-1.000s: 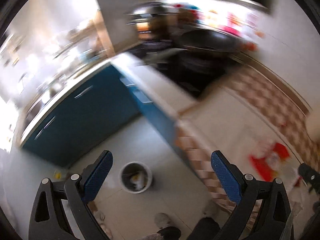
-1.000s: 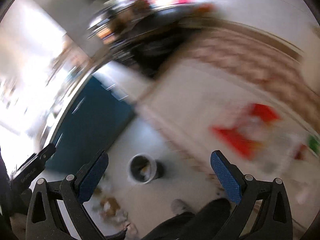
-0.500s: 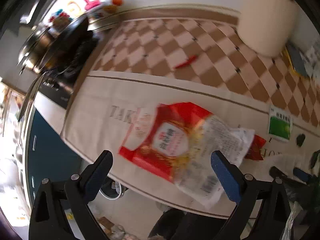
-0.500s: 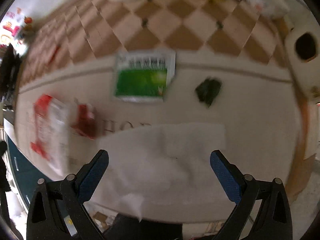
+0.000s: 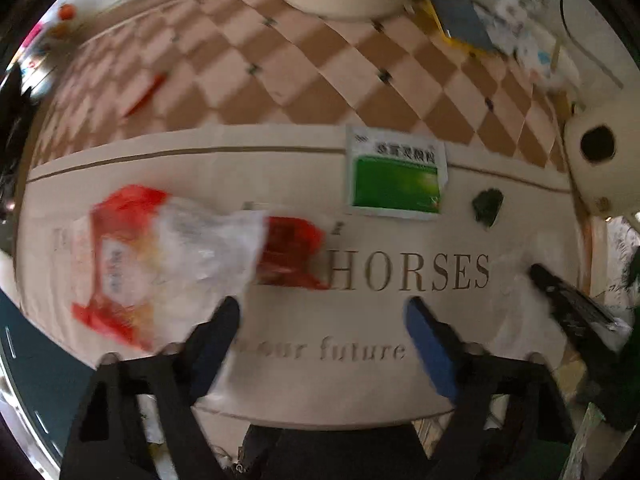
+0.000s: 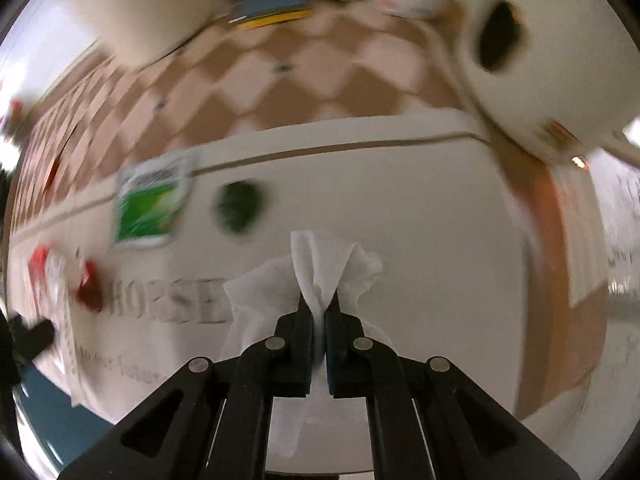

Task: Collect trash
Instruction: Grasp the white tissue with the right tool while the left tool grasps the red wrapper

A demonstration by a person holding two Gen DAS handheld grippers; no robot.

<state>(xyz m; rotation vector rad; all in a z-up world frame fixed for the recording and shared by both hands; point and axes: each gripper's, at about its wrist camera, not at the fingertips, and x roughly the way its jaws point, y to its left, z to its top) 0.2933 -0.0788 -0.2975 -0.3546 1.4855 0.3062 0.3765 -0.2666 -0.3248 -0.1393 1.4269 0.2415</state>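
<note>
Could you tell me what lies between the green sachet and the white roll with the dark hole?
A small dark green scrap lies between the green sachet and the white roll, on the tablecloth; the left wrist view shows it.

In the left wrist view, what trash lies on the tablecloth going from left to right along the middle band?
Red and clear plastic bag → crumpled red wrapper → green and white packet → small dark green scrap → white tissue, at the right edge under the right gripper.
</note>
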